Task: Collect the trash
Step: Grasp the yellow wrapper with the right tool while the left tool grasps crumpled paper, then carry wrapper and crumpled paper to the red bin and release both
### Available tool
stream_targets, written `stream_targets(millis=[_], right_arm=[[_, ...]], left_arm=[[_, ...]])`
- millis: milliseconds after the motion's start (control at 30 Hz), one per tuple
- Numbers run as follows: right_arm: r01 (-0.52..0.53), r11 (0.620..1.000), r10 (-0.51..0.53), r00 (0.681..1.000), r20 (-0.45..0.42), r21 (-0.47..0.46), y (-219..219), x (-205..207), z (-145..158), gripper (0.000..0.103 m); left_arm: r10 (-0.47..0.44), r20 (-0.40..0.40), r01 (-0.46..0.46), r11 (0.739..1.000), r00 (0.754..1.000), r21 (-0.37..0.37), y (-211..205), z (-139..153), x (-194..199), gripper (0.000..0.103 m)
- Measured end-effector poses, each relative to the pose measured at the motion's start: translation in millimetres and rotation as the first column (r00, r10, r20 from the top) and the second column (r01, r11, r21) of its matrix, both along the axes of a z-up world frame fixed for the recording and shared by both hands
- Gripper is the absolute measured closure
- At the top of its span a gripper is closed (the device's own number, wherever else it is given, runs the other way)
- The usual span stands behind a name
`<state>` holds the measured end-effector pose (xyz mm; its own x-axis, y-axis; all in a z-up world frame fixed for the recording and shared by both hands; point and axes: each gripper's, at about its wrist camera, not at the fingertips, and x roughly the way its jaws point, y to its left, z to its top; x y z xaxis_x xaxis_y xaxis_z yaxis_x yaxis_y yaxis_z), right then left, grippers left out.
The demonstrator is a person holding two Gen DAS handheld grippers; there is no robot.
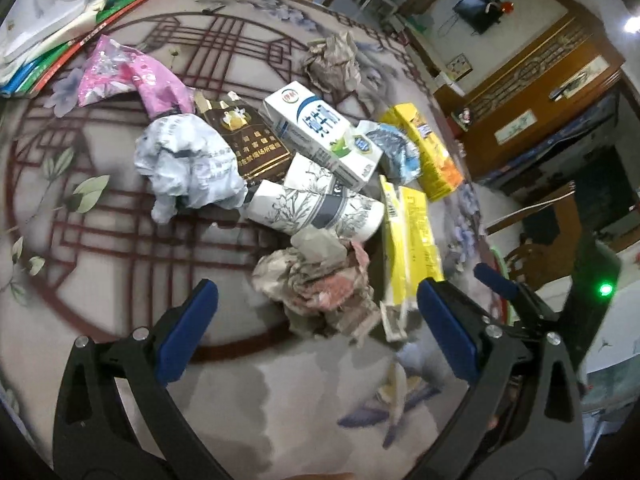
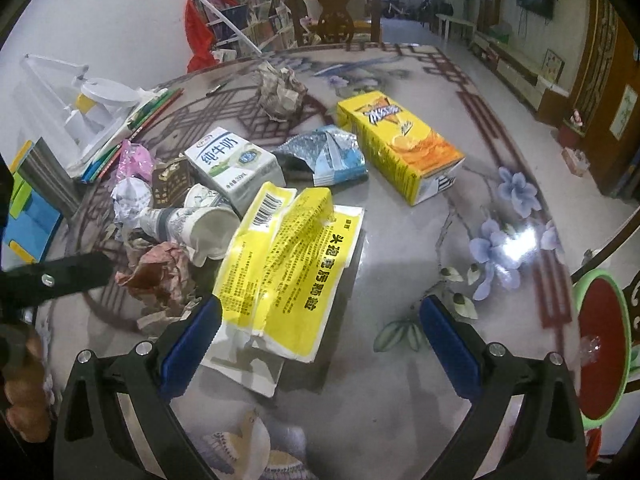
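Observation:
A heap of trash lies on the patterned round table (image 1: 120, 240). My left gripper (image 1: 318, 332) is open, its blue pads either side of a crumpled brownish paper wad (image 1: 320, 292). Behind the wad lie a paper cup (image 1: 316, 208), a white milk carton (image 1: 320, 132), a white crumpled paper (image 1: 188, 164) and a yellow drink box (image 1: 428, 148). My right gripper (image 2: 320, 332) is open just above the near end of a flattened yellow packet (image 2: 288, 264). The milk carton (image 2: 236, 168), yellow drink box (image 2: 400, 144) and paper cup (image 2: 200, 224) lie beyond.
Books and a white lamp (image 2: 100, 120) sit at the table's far left. A pink wrapper (image 1: 128, 76), a blue foil bag (image 2: 324, 156) and a grey paper ball (image 2: 280, 92) also lie on the table. A red-and-green bin (image 2: 600, 344) stands at the right edge.

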<state>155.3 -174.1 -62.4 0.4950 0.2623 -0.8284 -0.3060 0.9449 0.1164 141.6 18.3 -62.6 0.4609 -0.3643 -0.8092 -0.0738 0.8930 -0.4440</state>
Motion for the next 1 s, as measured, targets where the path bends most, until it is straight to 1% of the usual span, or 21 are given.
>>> stream_targets(millis=[33, 167, 233, 267, 300, 333, 367, 400, 433, 500, 533, 567, 600, 700, 833, 1000], right_arm=[[-0.001, 1.0, 0.001, 1.0, -0.008, 0.002, -0.6, 2.1, -2.6, 0.008], [-0.01, 0.999, 0.011, 0.999, -0.033, 0.031, 1.1, 9.1, -10.7, 0.008], [-0.015, 0.999, 0.017, 0.999, -0.043, 0.049, 3.1, 13.2, -13.6, 0.008], [-0.018, 0.998, 0.021, 0.998, -0.052, 0.06, 4.6, 15.4, -15.5, 0.011], [-0.02, 0.997, 0.024, 0.998, -0.063, 0.07, 5.9, 17.4, -17.3, 0.016], [-0.02, 0.997, 0.025, 0.997, -0.067, 0.077, 6.5, 18.6, -18.1, 0.021], [-0.023, 0.997, 0.028, 0.997, -0.066, 0.079, 8.4, 19.9, -18.5, 0.032], [-0.028, 0.997, 0.033, 0.997, -0.066, 0.075, 9.9, 20.4, -18.8, 0.04], [-0.033, 0.997, 0.038, 0.997, -0.068, 0.076, 10.5, 21.0, -19.0, 0.042], [-0.04, 0.996, 0.046, 0.996, -0.071, 0.083, 12.1, 22.1, -19.8, 0.052], [-0.045, 0.996, 0.05, 0.996, -0.072, 0.077, 13.6, 22.0, -20.4, 0.055], [-0.047, 0.996, 0.053, 0.996, -0.074, 0.076, 14.7, 22.0, -21.4, 0.061], [-0.049, 0.996, 0.055, 0.995, -0.078, 0.077, 15.9, 21.8, -23.1, 0.066], [-0.055, 0.995, 0.062, 0.995, -0.081, 0.089, 16.9, 19.6, -25.4, 0.067], [-0.056, 0.993, 0.064, 0.995, -0.078, 0.103, 14.8, 16.9, -20.6, 0.069], [-0.058, 0.993, 0.064, 0.996, -0.059, 0.107, 11.3, 7.7, -8.9, 0.069]], left_arm=[[0.003, -0.002, -0.003, 1.0, 1.0, 0.02, -3.5, -3.1, 2.9, 0.006], [-0.016, -0.008, 0.017, 0.999, 1.0, 0.038, -13.1, -11.8, 11.0, 0.007], [-0.018, -0.009, 0.018, 0.998, 1.0, 0.061, -16.5, -15.4, 14.0, 0.014], [-0.025, -0.009, 0.025, 0.998, 1.0, 0.066, -18.2, -17.5, 15.5, 0.016], [-0.029, -0.011, 0.029, 0.997, 1.0, 0.065, -19.6, -19.4, 17.0, 0.019], [-0.033, -0.015, 0.034, 0.997, 0.999, 0.067, -20.5, -22.1, 17.8, 0.026], [-0.034, -0.017, 0.035, 0.996, 0.999, 0.076, -20.7, -23.9, 17.9, 0.029], [-0.033, -0.016, 0.035, 0.996, 0.999, 0.083, -20.7, -24.5, 18.2, 0.033], [-0.035, -0.012, 0.036, 0.996, 0.999, 0.078, -19.5, -25.2, 17.4, 0.035], [-0.037, -0.003, 0.037, 0.997, 0.999, 0.071, -17.3, -25.1, 15.8, 0.038], [-0.039, 0.002, 0.039, 0.997, 0.999, 0.072, -17.4, -24.7, 15.5, 0.04], [-0.04, 0.008, 0.039, 0.997, 0.999, 0.073, -17.0, -24.4, 14.9, 0.042], [-0.041, 0.011, 0.04, 0.997, 0.999, 0.067, -16.6, -24.2, 14.7, 0.046], [-0.046, 0.026, 0.044, 0.997, 0.999, 0.069, -17.2, -21.8, 12.8, 0.052], [-0.035, 0.035, 0.032, 0.997, 0.999, 0.07, -14.4, -15.9, 7.6, 0.06], [-0.022, 0.049, 0.018, 0.997, 0.999, 0.071, -10.8, -4.9, -2.1, 0.062]])
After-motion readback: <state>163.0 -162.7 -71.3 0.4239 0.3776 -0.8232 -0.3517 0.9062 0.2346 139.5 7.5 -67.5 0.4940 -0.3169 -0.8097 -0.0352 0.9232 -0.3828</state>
